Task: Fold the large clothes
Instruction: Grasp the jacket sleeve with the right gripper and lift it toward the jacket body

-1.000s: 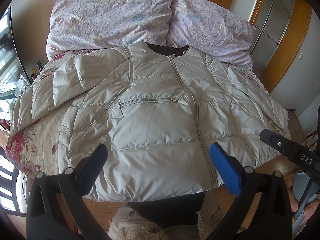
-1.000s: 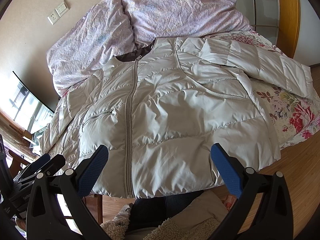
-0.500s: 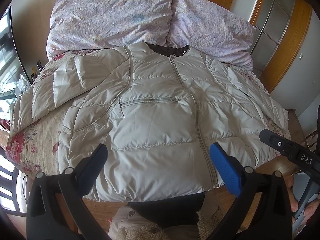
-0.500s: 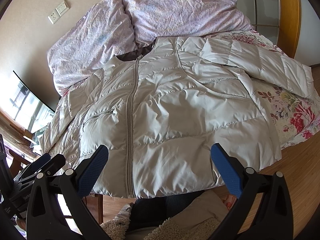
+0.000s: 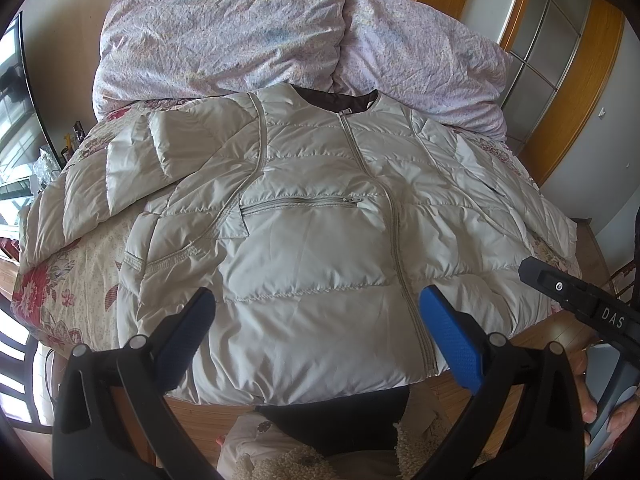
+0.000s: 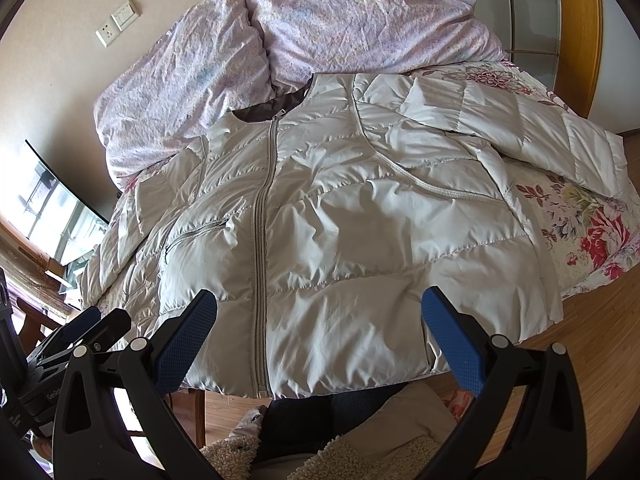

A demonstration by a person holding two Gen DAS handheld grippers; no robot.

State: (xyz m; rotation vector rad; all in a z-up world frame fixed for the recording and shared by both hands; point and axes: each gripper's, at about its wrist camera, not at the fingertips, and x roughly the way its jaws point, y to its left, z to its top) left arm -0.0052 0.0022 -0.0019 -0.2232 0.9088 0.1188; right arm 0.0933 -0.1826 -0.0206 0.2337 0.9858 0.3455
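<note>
Bed (image 5: 68, 280) with a floral cover — red and pink blooms on cream. Two crumpled lilac pillows (image 5: 224, 28) lean at the head end, side by side and touching, against the wall. Cream quilted jacket (image 5: 320, 248) lies front-up and zipped on the cover, collar just below the pillows, hem hanging slightly over the near edge. Both sleeves are spread out to the sides — one (image 6: 532, 128) reaches the bed's side edge. Wooden floor (image 6: 600, 340) beside the bed.

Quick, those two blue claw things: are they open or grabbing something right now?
Left gripper: open, holding nothing, hovering above the jacket hem.
Right gripper: open, holding nothing, also above the hem.
</note>
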